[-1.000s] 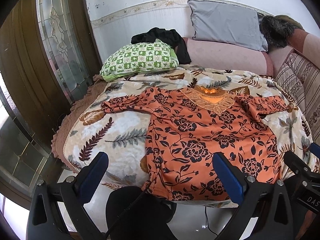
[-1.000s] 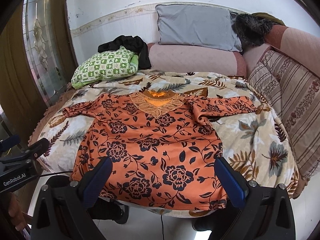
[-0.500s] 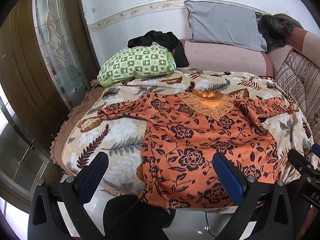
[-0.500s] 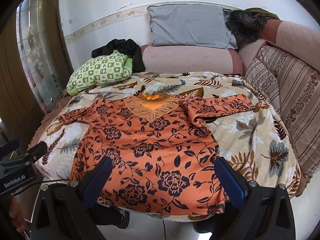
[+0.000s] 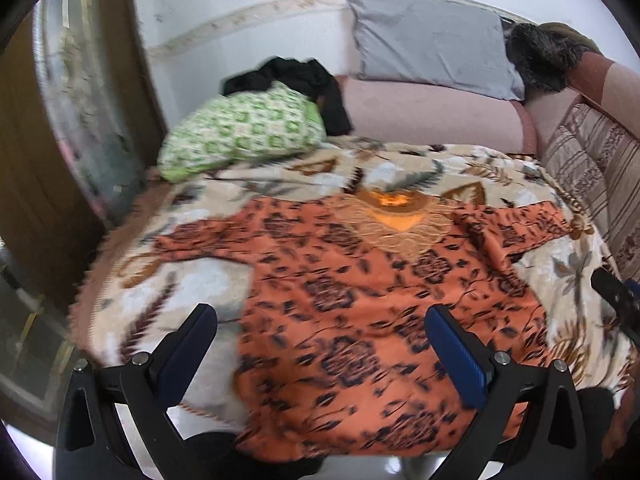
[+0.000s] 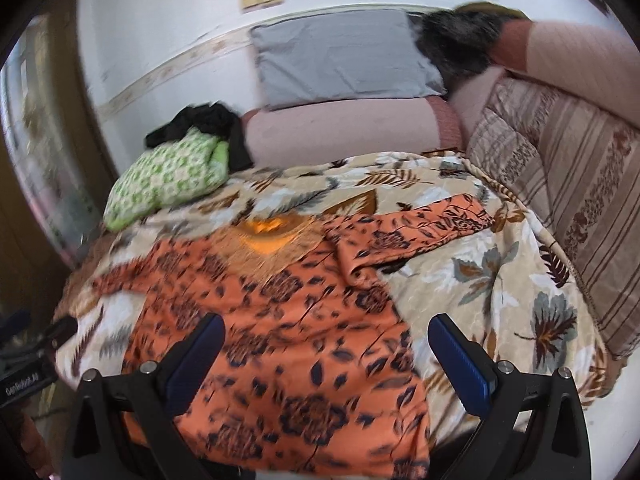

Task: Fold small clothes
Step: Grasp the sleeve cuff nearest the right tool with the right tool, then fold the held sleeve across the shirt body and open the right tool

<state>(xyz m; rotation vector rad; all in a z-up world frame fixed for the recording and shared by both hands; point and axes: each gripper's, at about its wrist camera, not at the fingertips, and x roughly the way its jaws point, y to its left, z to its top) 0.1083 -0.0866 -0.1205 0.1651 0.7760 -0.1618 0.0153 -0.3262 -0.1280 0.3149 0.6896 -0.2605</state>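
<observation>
An orange top with a black flower print (image 5: 360, 292) lies flat on the leaf-patterned blanket (image 5: 192, 280), neck away from me, both sleeves spread out; its hem hangs over the near edge. It also shows in the right wrist view (image 6: 288, 320). My left gripper (image 5: 320, 344) is open and empty, above the top's lower left part. My right gripper (image 6: 326, 352) is open and empty, above the top's lower right part. Each gripper shows at the edge of the other's view.
A green checked pillow (image 5: 244, 132) with a black garment (image 5: 304, 80) lies at the back left. A grey pillow (image 5: 432, 52) leans on the wall over a pink cushion (image 5: 428, 116). Striped cushions (image 6: 568, 184) line the right side. A glass-panelled door (image 5: 84, 112) stands at left.
Both grippers have moved forward and lower toward the bed, so the top fills more of each view. The right gripper has swung to the right. Both stay open.
</observation>
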